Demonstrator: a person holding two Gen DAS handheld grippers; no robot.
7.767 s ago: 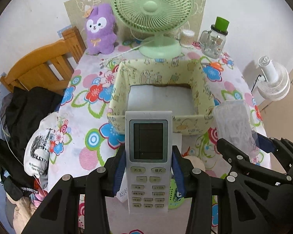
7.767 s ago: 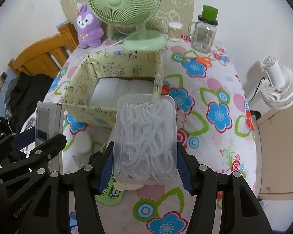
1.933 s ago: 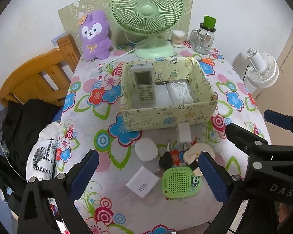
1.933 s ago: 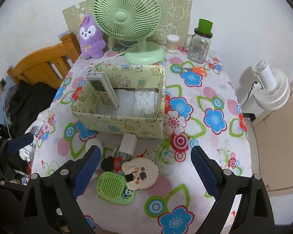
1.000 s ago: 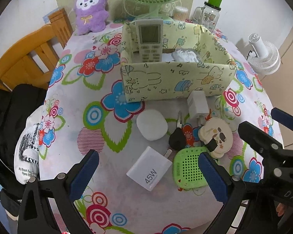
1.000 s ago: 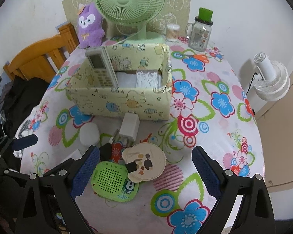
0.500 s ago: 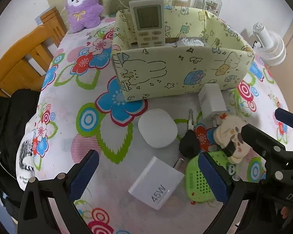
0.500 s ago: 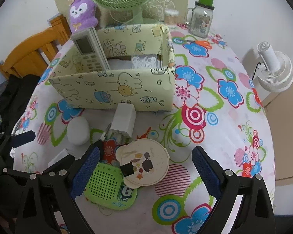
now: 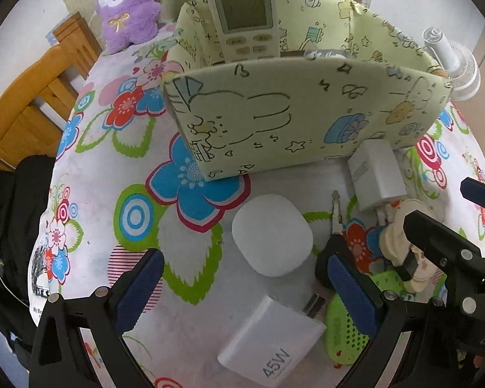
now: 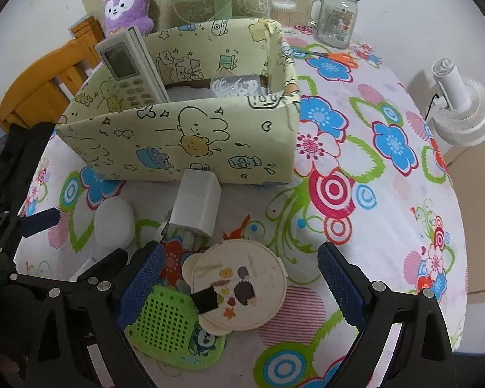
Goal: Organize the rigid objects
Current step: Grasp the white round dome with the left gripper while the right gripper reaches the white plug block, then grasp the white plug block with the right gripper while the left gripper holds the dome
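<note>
Both sets of fingers spread empty, the left gripper straddles the white puck and the right gripper the round case beside the box, each needing lowering, then closing

A round desk under a flowered cloth stands against a white wall, with a wooden chair beside it and a white floor fan opposite.
</note>
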